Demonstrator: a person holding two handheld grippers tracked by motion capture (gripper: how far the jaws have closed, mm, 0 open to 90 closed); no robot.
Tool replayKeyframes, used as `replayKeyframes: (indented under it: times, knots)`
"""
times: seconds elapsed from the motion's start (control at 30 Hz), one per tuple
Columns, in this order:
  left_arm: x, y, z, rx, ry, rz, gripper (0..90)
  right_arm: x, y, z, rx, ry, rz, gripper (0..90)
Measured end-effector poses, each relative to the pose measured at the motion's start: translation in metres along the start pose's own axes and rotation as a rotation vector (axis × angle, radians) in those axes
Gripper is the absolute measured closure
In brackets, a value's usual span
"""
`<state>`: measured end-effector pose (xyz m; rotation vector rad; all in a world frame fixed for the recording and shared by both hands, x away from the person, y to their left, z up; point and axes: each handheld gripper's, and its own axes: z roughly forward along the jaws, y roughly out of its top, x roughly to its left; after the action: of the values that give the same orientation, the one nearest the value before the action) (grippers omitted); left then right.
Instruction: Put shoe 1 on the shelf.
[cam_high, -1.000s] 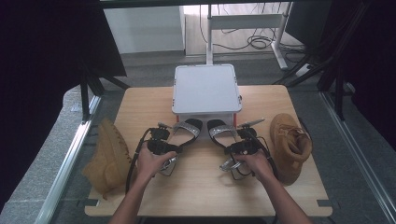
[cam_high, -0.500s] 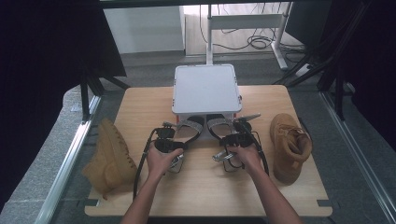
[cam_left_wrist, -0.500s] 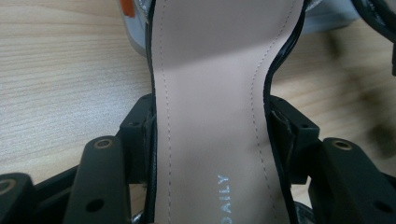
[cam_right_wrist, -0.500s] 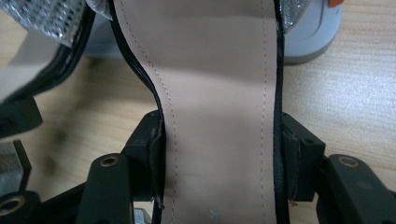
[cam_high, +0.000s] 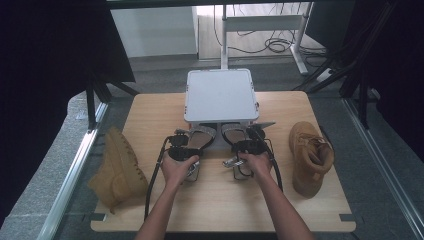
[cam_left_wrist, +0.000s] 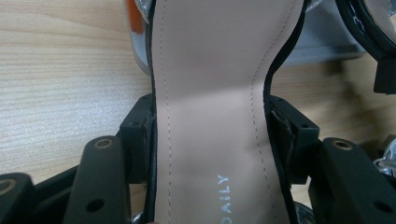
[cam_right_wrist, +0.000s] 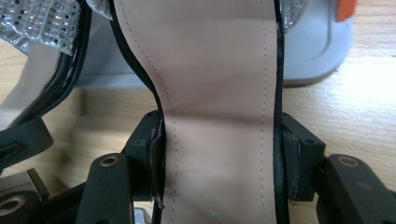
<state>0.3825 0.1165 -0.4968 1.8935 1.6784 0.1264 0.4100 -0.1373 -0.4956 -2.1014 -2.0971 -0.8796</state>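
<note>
Two heeled sandals with glittery silver straps lie side by side in front of a grey box (cam_high: 220, 95). My left gripper (cam_high: 184, 149) is shut on the left sandal (cam_high: 201, 136), and in the left gripper view its jaws press both edges of the beige insole (cam_left_wrist: 210, 84). The right gripper (cam_high: 248, 146) is likewise shut on the right sandal (cam_high: 234, 133), clamping the insole (cam_right_wrist: 219, 70) at its narrow waist. Both sandals point their toes toward the box.
The grey box has a closed lid and stands at the back middle of the wooden table (cam_high: 150, 115). A tan boot (cam_high: 120, 167) lies at the left edge and a second tan boot (cam_high: 310, 157) stands at the right.
Both hands have drawn slightly inward toward each other, the sandals still gripped. The pair now sits closer together in front of the box.
</note>
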Motion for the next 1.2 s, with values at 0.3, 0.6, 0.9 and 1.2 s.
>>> replayKeyframes:
  times: [0.3,0.6,0.9,1.2]
  knots:
    - [-0.005,-0.004,0.013,-0.001,0.037,0.001,41.9,0.008,0.001,0.010,-0.013,-0.067,-0.026,42.1]
    - [-0.009,-0.004,0.016,-0.008,0.035,-0.013,37.3,0.009,0.002,0.017,-0.004,-0.106,-0.037,39.8]
    - [-0.007,-0.006,-0.002,-0.090,0.004,-0.016,26.2,0.003,0.003,-0.001,-0.040,-0.076,-0.060,31.0]
    - [0.004,-0.013,-0.024,-0.123,-0.054,0.034,26.2,-0.007,-0.003,-0.029,-0.110,0.011,-0.090,29.0]
